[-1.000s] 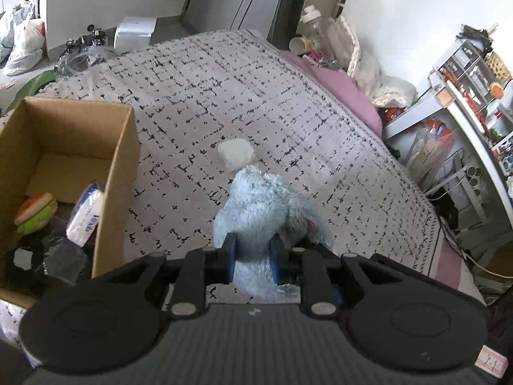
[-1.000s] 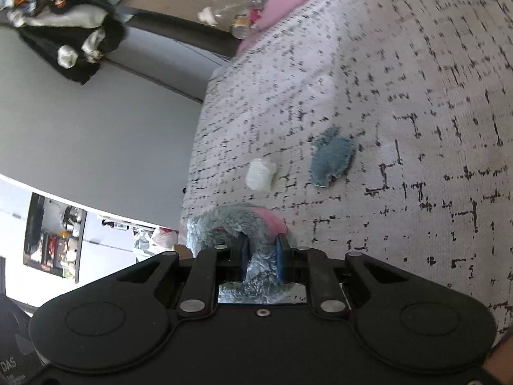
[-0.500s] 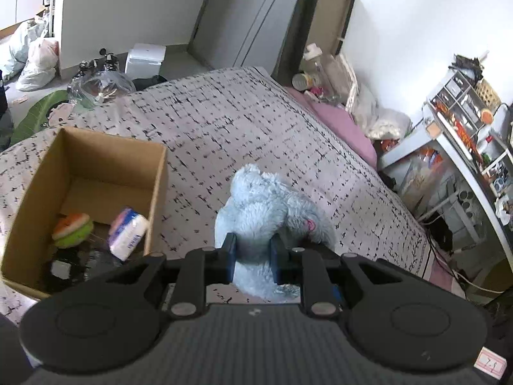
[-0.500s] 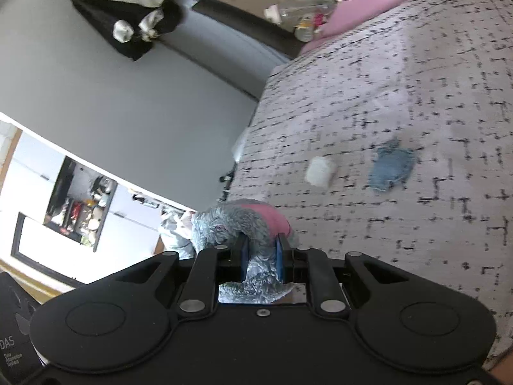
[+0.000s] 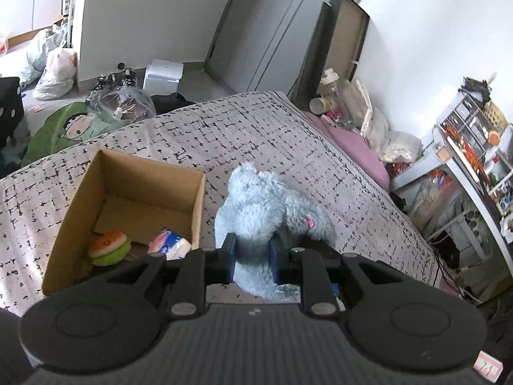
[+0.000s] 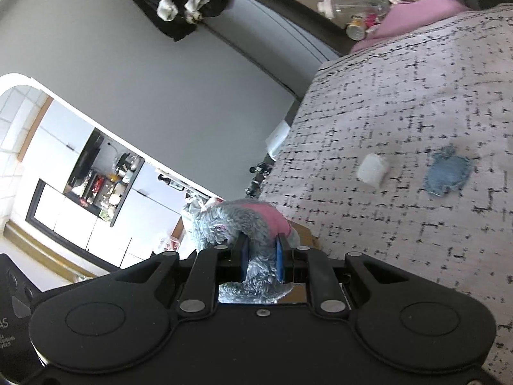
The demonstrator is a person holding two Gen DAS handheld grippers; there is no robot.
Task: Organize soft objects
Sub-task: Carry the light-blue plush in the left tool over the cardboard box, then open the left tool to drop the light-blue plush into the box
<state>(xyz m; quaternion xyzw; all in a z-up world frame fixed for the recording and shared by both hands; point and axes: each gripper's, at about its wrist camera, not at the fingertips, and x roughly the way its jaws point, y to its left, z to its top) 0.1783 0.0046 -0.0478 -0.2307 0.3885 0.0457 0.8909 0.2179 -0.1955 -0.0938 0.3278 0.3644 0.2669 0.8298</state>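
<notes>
Both grippers hold one fluffy grey-blue plush toy with pink parts, lifted above the bed. My left gripper is shut on its body. My right gripper is shut on another part of the plush toy. An open cardboard box stands on the bed just left of the toy; it holds a watermelon-coloured soft toy and a tissue pack. A white soft lump and a blue denim piece lie on the bedspread.
The bed has a grey patterned cover. A pink pillow and bottles lie at its far right edge. Shelves stand to the right. Bags and shoes sit on the floor beyond the bed.
Both grippers have lifted the plush toy higher off the bed, and the views have drawn back. The box now shows whole beside the toy.
</notes>
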